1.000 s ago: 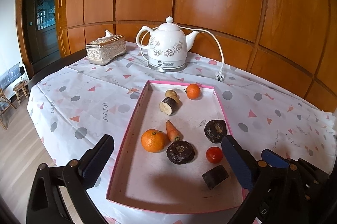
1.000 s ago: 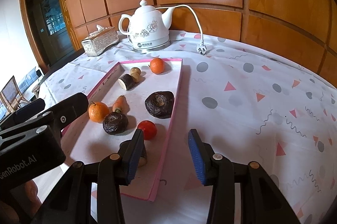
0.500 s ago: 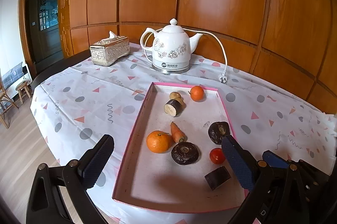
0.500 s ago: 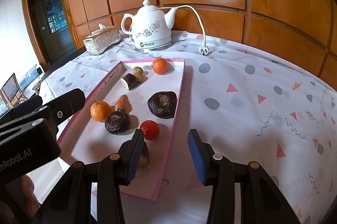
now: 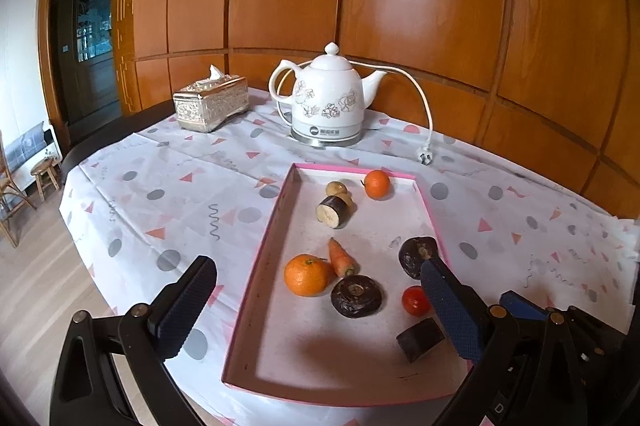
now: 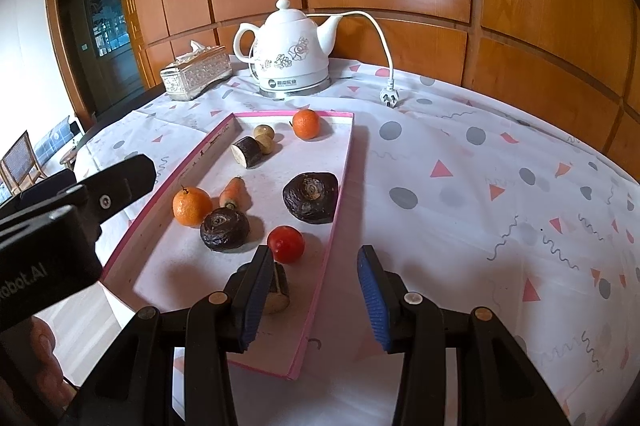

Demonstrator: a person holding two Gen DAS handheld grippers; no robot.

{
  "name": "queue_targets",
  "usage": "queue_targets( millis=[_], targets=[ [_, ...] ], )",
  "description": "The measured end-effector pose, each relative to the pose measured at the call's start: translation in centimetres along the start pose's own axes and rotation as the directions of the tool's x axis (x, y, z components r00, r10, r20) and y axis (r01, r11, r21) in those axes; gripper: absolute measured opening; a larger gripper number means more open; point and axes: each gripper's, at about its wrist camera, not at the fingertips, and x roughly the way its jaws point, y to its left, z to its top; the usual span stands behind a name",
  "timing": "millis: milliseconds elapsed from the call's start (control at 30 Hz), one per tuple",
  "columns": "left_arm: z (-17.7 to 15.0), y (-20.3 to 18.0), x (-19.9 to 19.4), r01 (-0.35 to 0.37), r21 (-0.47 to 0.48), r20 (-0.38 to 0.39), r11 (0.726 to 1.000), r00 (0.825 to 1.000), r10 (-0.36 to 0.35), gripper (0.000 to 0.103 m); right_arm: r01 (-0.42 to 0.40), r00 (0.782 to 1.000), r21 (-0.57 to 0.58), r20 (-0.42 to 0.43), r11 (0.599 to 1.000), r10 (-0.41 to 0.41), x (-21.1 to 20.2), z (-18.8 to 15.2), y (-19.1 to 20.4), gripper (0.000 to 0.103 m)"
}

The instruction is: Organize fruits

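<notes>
A pink-rimmed tray point(image 5: 256, 266) point(image 6: 340, 202) lies on the table. In it are a large orange point(image 5: 306, 275) point(image 6: 191, 206), a small orange point(image 5: 377, 183) point(image 6: 305, 124), a carrot point(image 5: 341, 259) point(image 6: 233, 192), a red tomato point(image 5: 415, 301) point(image 6: 285, 244), two dark round fruits point(image 5: 356, 296) point(image 6: 311, 197), cut dark pieces point(image 5: 334, 212) point(image 6: 247, 152) and small brown balls point(image 5: 335, 188). My left gripper point(image 5: 316, 314) is open and empty above the tray's near end. My right gripper point(image 6: 314, 296) is open and empty over the tray's near right rim.
A white electric kettle point(image 5: 326, 98) point(image 6: 290, 56) with cord and plug point(image 6: 389, 96) stands behind the tray. A silver tissue box point(image 5: 210, 102) point(image 6: 196, 76) sits at the back left. The patterned tablecloth point(image 6: 500, 186) extends right. The table edge drops to the floor at left.
Both grippers have risen and drawn back a little, so the tray and kettle sit lower in view. Nothing on the tray has moved.
</notes>
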Motion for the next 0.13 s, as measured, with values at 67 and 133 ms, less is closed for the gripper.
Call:
queue_targets(
  millis=[67, 133],
  targets=[
    [0.14, -0.02, -0.01, 0.0, -0.002, 0.002, 1.0, 1.0, 0.0, 0.103, -0.001, 1.0, 0.003, 0.001, 1.0, 0.001, -0.06, -0.01, -0.19, 0.044],
    [0.22, 0.03, 0.07, 0.003, -0.006, 0.0, 1.0, 1.0, -0.003, 0.103, 0.001, 1.0, 0.018, 0.005, 1.0, -0.001, -0.19, 0.03, -0.7, 0.044]
  ],
)
